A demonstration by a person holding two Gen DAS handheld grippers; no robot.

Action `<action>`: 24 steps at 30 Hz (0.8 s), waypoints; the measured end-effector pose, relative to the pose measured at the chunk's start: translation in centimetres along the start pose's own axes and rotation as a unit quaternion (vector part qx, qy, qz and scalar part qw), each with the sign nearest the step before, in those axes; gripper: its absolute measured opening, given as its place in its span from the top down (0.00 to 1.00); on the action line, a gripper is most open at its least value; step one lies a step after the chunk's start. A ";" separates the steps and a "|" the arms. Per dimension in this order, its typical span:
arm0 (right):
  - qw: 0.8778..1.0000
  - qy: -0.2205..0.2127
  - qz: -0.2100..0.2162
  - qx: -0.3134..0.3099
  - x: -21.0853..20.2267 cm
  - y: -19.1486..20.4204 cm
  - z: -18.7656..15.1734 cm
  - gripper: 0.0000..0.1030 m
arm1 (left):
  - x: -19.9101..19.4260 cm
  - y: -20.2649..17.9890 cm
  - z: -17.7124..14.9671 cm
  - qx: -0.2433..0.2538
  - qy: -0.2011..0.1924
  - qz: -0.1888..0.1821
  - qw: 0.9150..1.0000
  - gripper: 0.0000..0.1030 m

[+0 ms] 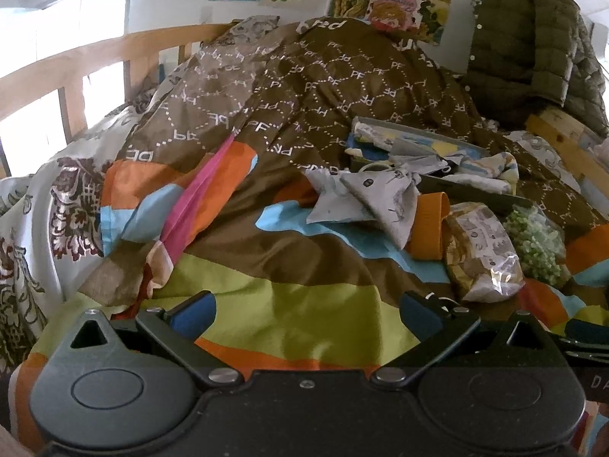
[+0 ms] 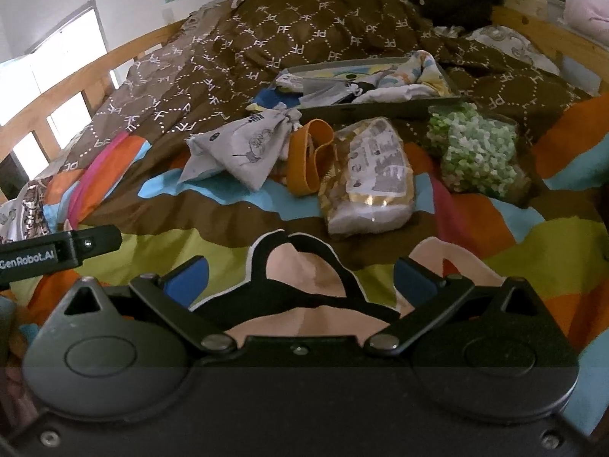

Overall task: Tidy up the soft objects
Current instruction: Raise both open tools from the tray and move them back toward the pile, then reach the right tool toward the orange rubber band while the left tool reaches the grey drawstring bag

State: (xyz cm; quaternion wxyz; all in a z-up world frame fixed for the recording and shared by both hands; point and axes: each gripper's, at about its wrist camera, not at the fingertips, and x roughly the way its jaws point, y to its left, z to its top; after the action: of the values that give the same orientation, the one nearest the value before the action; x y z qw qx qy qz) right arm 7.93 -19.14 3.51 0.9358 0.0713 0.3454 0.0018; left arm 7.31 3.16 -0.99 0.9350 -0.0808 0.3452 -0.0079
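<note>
Pink-and-black soft piece [image 2: 304,278]: lies between right tongs [image 2: 300,278], spread apart, unclamped; left tongs [image 1: 304,310] apart, empty, farther.

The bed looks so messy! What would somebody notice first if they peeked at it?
Probably the bright striped quilt with its green, orange and blue bands, spread across the whole bed. In the middle lies a small heap: a grey printed cloth, an orange band, a gold packet and a bag of green bits, just in front of a tray stuffed with fabrics. A dark green puffy jacket hangs at the far right corner.
</note>
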 end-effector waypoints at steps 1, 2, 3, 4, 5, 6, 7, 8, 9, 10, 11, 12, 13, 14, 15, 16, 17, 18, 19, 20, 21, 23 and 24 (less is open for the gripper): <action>1.000 -0.002 0.001 -0.003 0.1 0.1 0.1 0.01 | 0.1 0.1 0.0 -0.003 0.002 0.001 1.000 0.01; 1.000 -0.005 0.003 -0.007 0.1 0.4 0.2 0.01 | 0.2 0.1 0.1 -0.005 0.004 0.002 1.000 0.01; 1.000 -0.008 0.005 -0.010 0.2 0.4 0.4 0.01 | 0.3 0.2 0.1 -0.008 0.005 0.002 1.000 0.01; 1.000 -0.011 0.007 -0.014 0.3 0.6 0.5 0.01 | 0.4 0.2 0.2 -0.011 0.007 0.003 1.000 0.01; 1.000 -0.012 0.009 -0.017 0.4 0.6 0.7 0.01 | 0.6 0.4 0.4 -0.014 0.009 0.004 1.000 0.01; 1.000 -0.013 0.012 -0.021 0.5 0.7 0.8 0.01 | 0.7 0.5 0.5 -0.018 0.011 0.005 1.000 0.01; 0.999 -0.013 0.015 -0.027 0.6 0.8 1.0 0.01 | 0.8 0.7 0.6 -0.023 0.013 0.003 1.000 0.01; 0.999 -0.012 0.016 -0.033 0.7 0.9 1.1 0.01 | 0.9 0.9 0.7 -0.030 0.015 0.001 0.999 0.01; 0.999 -0.012 0.016 -0.043 0.8 1.0 1.2 0.01 | 1.0 1.0 0.9 -0.035 0.016 0.000 0.999 0.01; 0.999 -0.012 0.015 -0.051 0.9 1.1 1.3 0.01 | 1.1 1.1 1.0 -0.039 0.016 0.000 0.999 0.01; 0.998 -0.012 0.015 -0.058 1.0 1.2 1.4 0.01 | 1.1 1.2 1.2 -0.041 0.015 0.000 0.999 0.01; 0.998 -0.012 0.016 -0.062 1.1 1.3 1.6 0.01 | 1.2 1.2 1.3 -0.041 0.014 0.001 0.999 0.01; 0.998 -0.013 0.018 -0.066 1.2 1.4 1.7 0.01 | 1.3 1.2 1.4 -0.039 0.012 0.003 0.999 0.01; 0.997 -0.014 0.020 -0.069 1.2 1.5 1.9 0.01 | 1.4 1.1 1.5 -0.036 0.010 0.005 0.999 0.01; 0.997 -0.014 0.022 -0.071 1.3 1.4 2.0 0.01 | 1.5 1.1 1.6 -0.032 0.008 0.006 0.999 0.01; 0.997 -0.015 0.024 -0.074 1.4 1.4 2.1 0.01 | 1.6 1.0 1.8 -0.029 0.007 0.006 1.000 0.01; 0.996 -0.015 0.025 -0.080 1.6 1.5 2.3 0.01 | 1.7 1.0 2.0 -0.027 0.005 0.003 1.000 0.01; 0.996 -0.016 0.026 -0.087 1.8 1.6 2.4 0.01 | 1.8 0.9 2.2 -0.024 0.003 0.001 1.000 0.01; 0.995 -0.019 0.025 -0.098 1.9 1.7 2.5 0.01 | 1.9 0.9 2.4 -0.020 0.001 -0.001 1.000 0.01; 0.993 -0.024 0.025 -0.111 2.1 1.8 2.6 0.01 | 2.0 0.7 2.5 -0.014 -0.002 -0.003 1.000 0.01; 0.991 -0.031 0.024 -0.128 2.3 1.9 2.8 0.01 | 2.1 0.5 2.7 -0.007 -0.007 -0.003 1.000 0.01; 0.986 -0.043 0.020 -0.161 2.8 2.1 3.1 0.01 | 2.4 0.1 3.1 0.011 -0.017 -0.005 1.000 0.01; 0.983 -0.049 0.016 -0.177 3.1 2.3 3.2 0.01 | 2.6 0.0 3.2 0.018 -0.021 -0.006 1.000 0.01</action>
State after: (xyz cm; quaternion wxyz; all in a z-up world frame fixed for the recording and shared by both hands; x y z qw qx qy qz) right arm 12.47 -17.14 4.26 0.9493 -0.0898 0.2918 0.0748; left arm 11.42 3.40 -0.25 0.9432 -0.0661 0.3251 -0.0183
